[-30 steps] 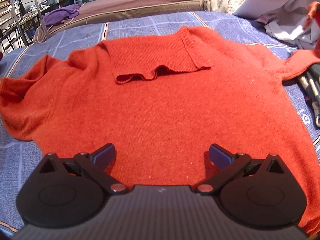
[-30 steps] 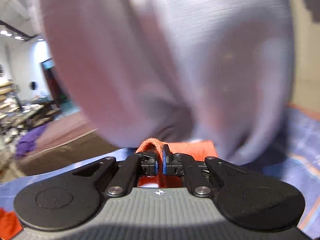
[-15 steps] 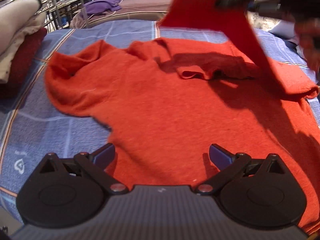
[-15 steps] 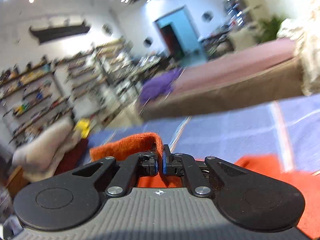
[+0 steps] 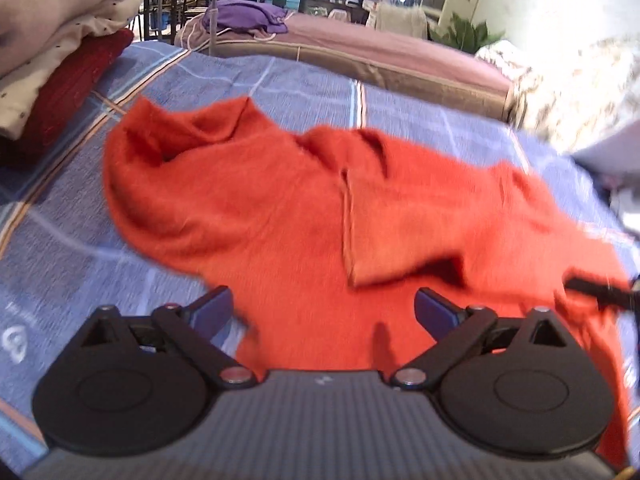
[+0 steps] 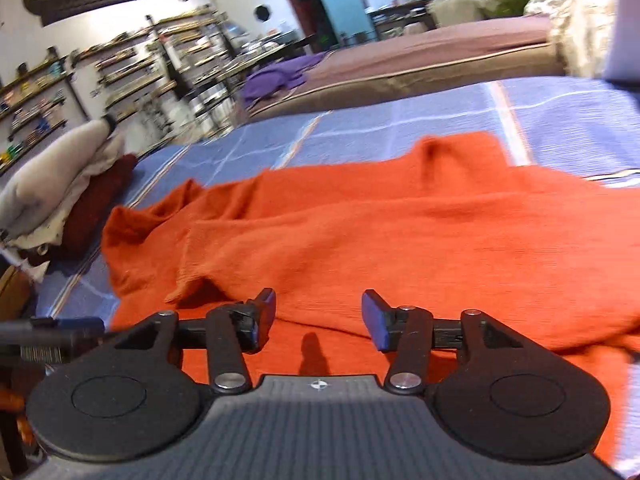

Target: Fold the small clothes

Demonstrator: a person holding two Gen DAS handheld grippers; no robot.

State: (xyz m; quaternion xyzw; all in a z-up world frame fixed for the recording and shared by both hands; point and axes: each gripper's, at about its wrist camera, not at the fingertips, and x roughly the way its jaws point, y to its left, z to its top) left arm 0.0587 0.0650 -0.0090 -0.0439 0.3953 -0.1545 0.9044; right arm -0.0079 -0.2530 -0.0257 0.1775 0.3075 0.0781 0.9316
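Note:
An orange knit sweater [image 5: 280,216] lies on the blue checked bedspread [image 5: 72,248]. Its right sleeve [image 5: 420,224] is folded across the body, cuff edge near the middle. My left gripper [image 5: 323,312] is open and empty, low over the sweater's near hem. My right gripper [image 6: 318,318] is open and empty just above the sweater [image 6: 400,232], beside the folded sleeve's cuff [image 6: 192,276]. The right gripper's black tip shows at the right edge of the left wrist view [image 5: 600,290].
A stack of folded clothes, cream on dark red [image 5: 52,68], sits at the bed's left [image 6: 68,188]. A purple garment [image 5: 244,14] lies on a brown bed behind. Pale fabric [image 5: 600,148] lies at the far right. Shelves [image 6: 120,72] line the wall.
My right gripper carried the sleeve across the sweater's body, opened and let it go; the sleeve now lies folded over. The left gripper stayed open and shifted left.

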